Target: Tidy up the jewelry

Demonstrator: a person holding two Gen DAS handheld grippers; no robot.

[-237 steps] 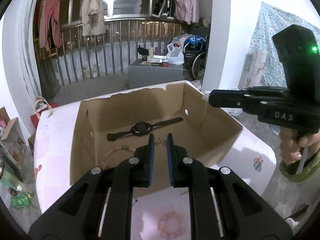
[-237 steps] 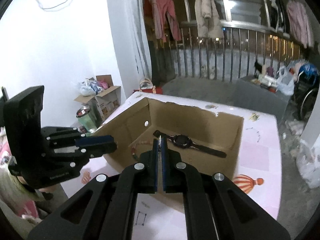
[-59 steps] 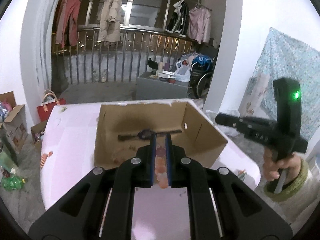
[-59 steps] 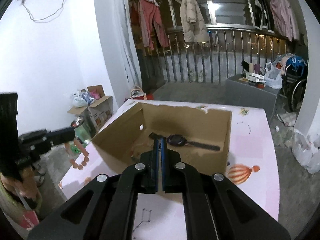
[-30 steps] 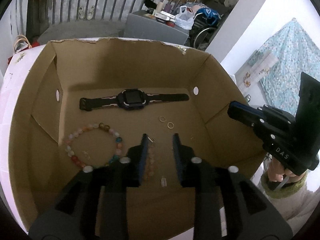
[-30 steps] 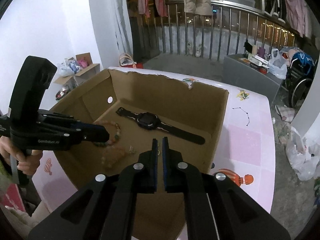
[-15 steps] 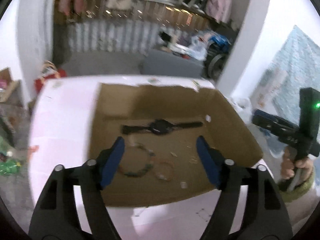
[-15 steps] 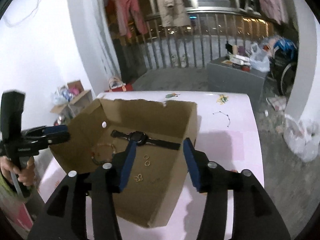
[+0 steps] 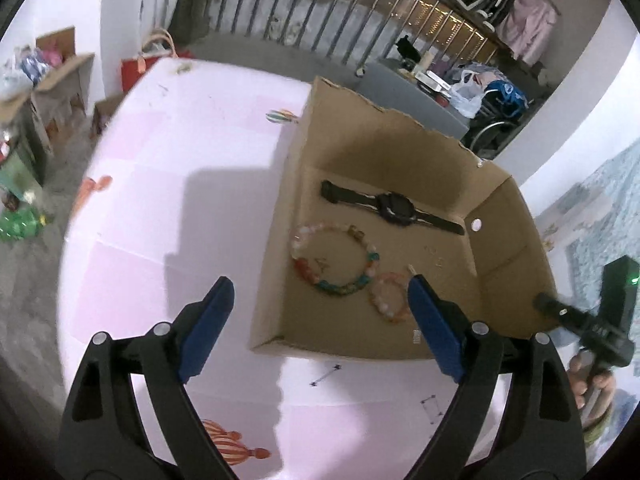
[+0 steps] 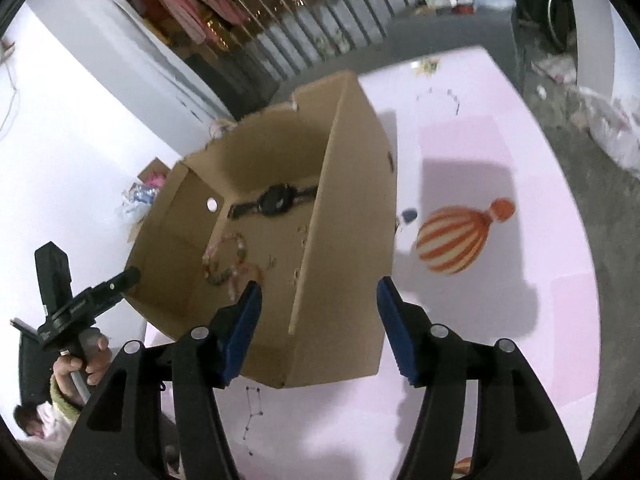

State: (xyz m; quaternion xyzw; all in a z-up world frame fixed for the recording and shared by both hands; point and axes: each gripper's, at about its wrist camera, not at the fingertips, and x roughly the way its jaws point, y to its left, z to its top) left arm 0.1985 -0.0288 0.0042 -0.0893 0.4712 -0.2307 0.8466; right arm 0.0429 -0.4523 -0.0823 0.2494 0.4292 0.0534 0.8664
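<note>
I'm holding both tongs over the pink counter [image 9: 168,184], nothing gripped in either. My left tongs [image 9: 320,308] are opening wide, jaws empty; the cardboard box [image 9: 404,148] near-left corner is sitting just ahead between the pads, not touched. I'm keeping them clear because every piece seems to be lying in the box, so I judge nothing is left for me to carry.

My right tongs [image 10: 318,310] are opening too, jaws bare, straddling the box's near wall from above without pressing it. Maybe I'm lining up to shift the box, can't tell.

Just beyond the left tongs' right pad, the small pink bead bracelet [image 9: 390,298] is lying flat on the box floor, touching the larger multicolour bead bracelet [image 9: 334,258] just past it. A few tiny metal bits, probably earrings [image 9: 436,258], are lying off to the right, too small to be sure. Farthest, near the back wall, the black watch [image 9: 394,208] is lying stretched out, strap flat.

Jewelry is being kept spread apart in there so pieces aren't tangling.
</note>
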